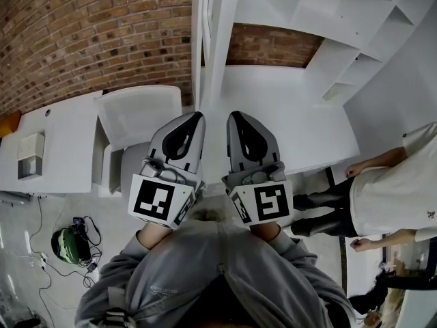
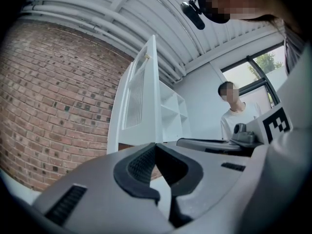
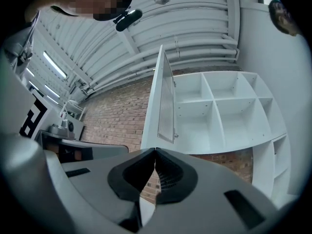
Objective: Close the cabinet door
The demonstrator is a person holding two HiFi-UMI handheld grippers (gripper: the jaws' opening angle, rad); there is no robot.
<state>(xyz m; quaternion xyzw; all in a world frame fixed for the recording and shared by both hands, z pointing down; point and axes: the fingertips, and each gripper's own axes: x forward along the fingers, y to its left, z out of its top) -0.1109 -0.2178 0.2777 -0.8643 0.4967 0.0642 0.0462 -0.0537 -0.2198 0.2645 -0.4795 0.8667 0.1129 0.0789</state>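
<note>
pale floor [image 1: 109,217] bears a green rounded object [image 1: 66,244] and thin black cables [image 1: 39,224], beside a white desk [image 1: 61,135].

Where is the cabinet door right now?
In the head view the cabinet door sticks out open, edge-on, ahead of the left gripper and right gripper, with the white shelves on its right and the brick wall on its left.

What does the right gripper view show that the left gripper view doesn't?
Right gripper view only: the cabinet compartments seen face-on, and a ceiling strip light. Left gripper view only: a bystander in a white shirt, with a window behind. Both: the open white cabinet door, the brick wall, and their own tongs, left tongs and right tongs, shut and empty.
</note>
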